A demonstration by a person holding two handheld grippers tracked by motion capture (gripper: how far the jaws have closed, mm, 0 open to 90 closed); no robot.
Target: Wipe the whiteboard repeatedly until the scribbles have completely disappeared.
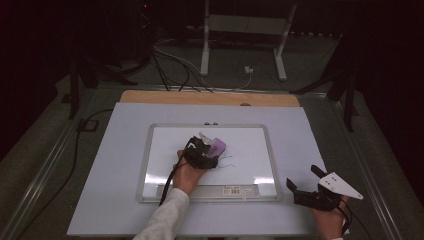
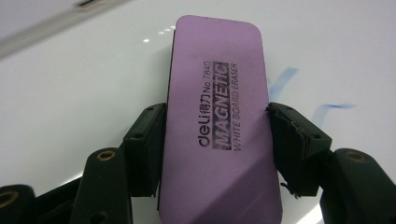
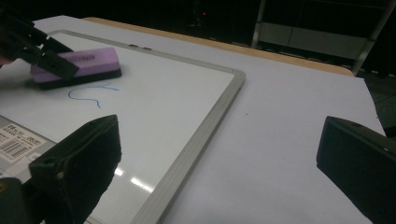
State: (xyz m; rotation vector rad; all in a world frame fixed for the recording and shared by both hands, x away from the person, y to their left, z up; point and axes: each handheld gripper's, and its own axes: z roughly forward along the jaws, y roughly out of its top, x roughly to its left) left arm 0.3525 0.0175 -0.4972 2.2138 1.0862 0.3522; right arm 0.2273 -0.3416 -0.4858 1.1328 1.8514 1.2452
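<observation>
A pale grey-white rectangular tabletop (image 1: 115, 175) with a wooden strip (image 1: 150, 97) along its far edge carries a metal-framed rectangular whiteboard (image 1: 250, 150), lying flat at the table's middle, closer to the near edge. A barcode label (image 1: 235, 190) sits on the whiteboard's near frame.

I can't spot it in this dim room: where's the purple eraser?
The purple eraser lies flat near the middle of the whiteboard, clamped in the left claw, beside a blue scribble.
</observation>
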